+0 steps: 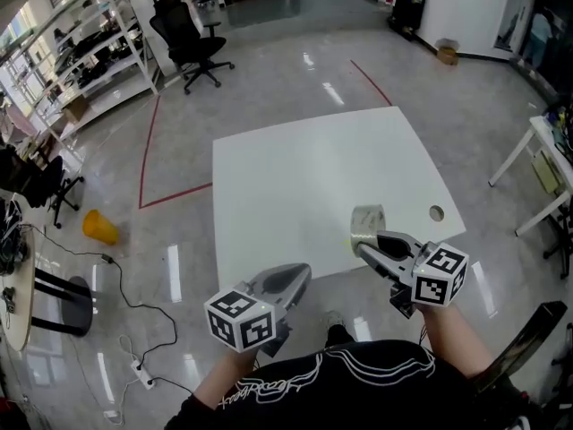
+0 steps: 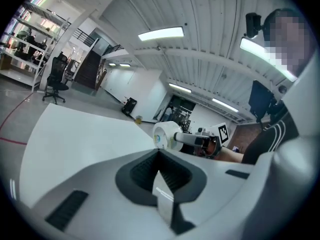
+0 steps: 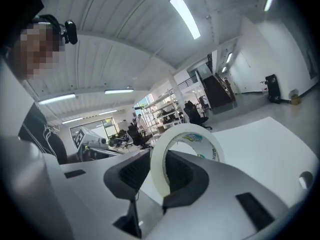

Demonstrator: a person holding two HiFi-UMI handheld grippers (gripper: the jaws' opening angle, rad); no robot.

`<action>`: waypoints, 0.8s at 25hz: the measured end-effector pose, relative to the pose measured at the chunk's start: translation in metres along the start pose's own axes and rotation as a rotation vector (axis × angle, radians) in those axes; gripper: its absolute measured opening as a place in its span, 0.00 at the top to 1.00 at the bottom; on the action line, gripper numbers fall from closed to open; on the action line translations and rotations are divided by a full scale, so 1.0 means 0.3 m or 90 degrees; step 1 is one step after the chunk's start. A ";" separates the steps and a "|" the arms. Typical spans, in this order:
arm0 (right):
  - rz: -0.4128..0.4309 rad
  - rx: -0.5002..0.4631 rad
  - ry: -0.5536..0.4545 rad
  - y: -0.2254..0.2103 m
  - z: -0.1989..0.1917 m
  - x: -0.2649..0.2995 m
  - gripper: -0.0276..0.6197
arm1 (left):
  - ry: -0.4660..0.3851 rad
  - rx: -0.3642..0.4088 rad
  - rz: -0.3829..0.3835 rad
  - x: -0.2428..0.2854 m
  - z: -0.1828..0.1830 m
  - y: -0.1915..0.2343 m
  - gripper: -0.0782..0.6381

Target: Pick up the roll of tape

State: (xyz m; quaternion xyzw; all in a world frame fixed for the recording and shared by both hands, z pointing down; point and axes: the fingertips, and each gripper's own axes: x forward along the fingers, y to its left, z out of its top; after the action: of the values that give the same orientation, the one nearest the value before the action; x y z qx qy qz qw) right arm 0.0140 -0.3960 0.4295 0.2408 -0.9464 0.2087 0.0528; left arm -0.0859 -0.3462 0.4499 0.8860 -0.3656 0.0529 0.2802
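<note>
The roll of tape (image 1: pixel 368 221) is a pale ring with a printed inner label. My right gripper (image 1: pixel 363 240) is shut on it and holds it on edge above the front right part of the white table (image 1: pixel 304 177). In the right gripper view the roll of tape (image 3: pixel 197 134) stands upright between the dark pads of the right gripper (image 3: pixel 159 159). My left gripper (image 1: pixel 300 274) hovers at the table's front edge, shut, with nothing in it. The left gripper view looks past the left gripper (image 2: pixel 159 166) at the roll of tape (image 2: pixel 165 135) in the other gripper.
A round cable hole (image 1: pixel 436 212) sits near the table's right edge. On the floor are a black office chair (image 1: pixel 192 38), a yellow object (image 1: pixel 98 227), a cable with a power strip (image 1: pixel 134 365) and red line markings. Shelving (image 1: pixel 89 52) stands far left, another white table (image 1: pixel 546 141) at right.
</note>
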 end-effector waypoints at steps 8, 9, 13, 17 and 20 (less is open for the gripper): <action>0.049 0.004 -0.077 0.350 0.048 -0.206 0.81 | -0.042 0.058 -0.021 -0.202 0.039 -0.287 0.89; 0.052 0.006 -0.083 0.384 0.045 -0.225 0.81 | -0.044 0.063 -0.021 -0.227 0.036 -0.313 0.89; 0.062 0.014 -0.100 0.495 0.014 -0.299 0.81 | -0.047 0.077 -0.022 -0.301 -0.004 -0.409 0.89; 0.070 0.025 -0.105 0.561 -0.021 -0.344 0.81 | -0.051 0.077 -0.027 -0.336 -0.036 -0.461 0.89; 0.070 0.025 -0.102 0.592 -0.039 -0.360 0.81 | -0.049 0.078 -0.030 -0.350 -0.049 -0.480 0.89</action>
State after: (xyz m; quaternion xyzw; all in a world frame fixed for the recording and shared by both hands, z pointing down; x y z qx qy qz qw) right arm 0.0240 -0.2028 0.3528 0.2053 -0.9552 0.2095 -0.0393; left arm -0.0631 -0.1904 0.3648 0.9111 -0.3514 0.0348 0.2126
